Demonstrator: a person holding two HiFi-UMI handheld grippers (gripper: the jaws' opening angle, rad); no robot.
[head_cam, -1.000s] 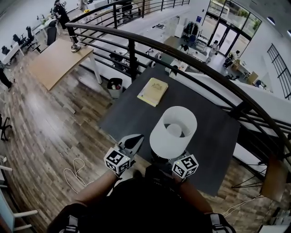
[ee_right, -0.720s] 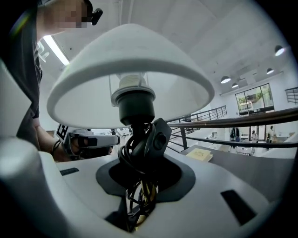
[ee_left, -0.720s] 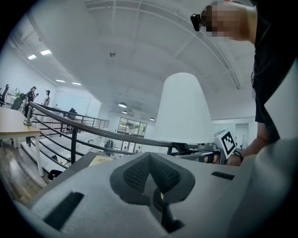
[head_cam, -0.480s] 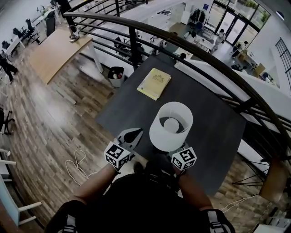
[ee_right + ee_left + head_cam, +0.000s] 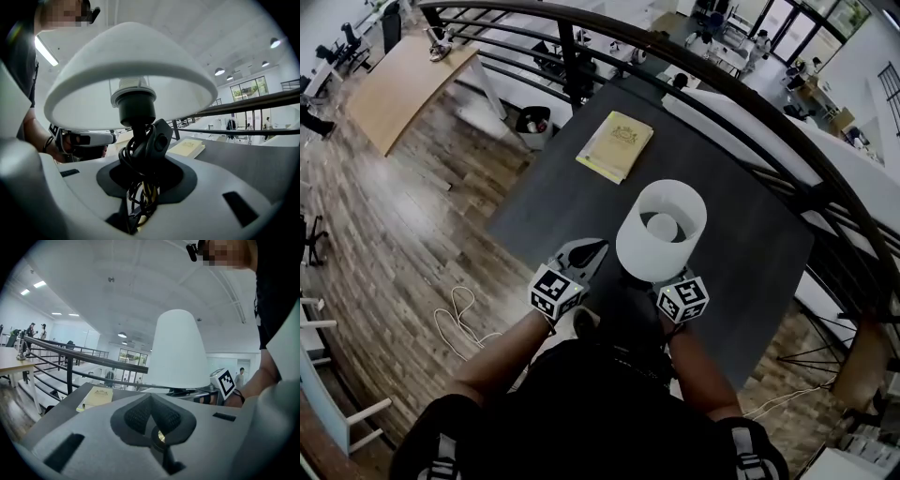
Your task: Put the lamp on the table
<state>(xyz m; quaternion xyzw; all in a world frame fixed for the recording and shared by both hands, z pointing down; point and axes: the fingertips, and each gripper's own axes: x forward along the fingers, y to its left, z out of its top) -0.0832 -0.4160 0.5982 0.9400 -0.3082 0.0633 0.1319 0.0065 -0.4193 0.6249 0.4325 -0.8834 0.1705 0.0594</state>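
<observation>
Holding the lamp (image 5: 661,230) up by its black stem, with the fingers of the right gripper (image 5: 140,176) pinching tight on the stem and the cord (image 5: 132,161) wound round it. Hanging over the near part of the dark table (image 5: 750,253). Just left of the lamp, left gripper (image 5: 151,401) with fingers pressed together on nothing. Far off on the table, a yellow book (image 5: 615,146) lying flat.

Head view steeply down onto the lamp (image 5: 661,230), left gripper view low beside it, right gripper view close beneath its shade, lamp shared by all.
</observation>
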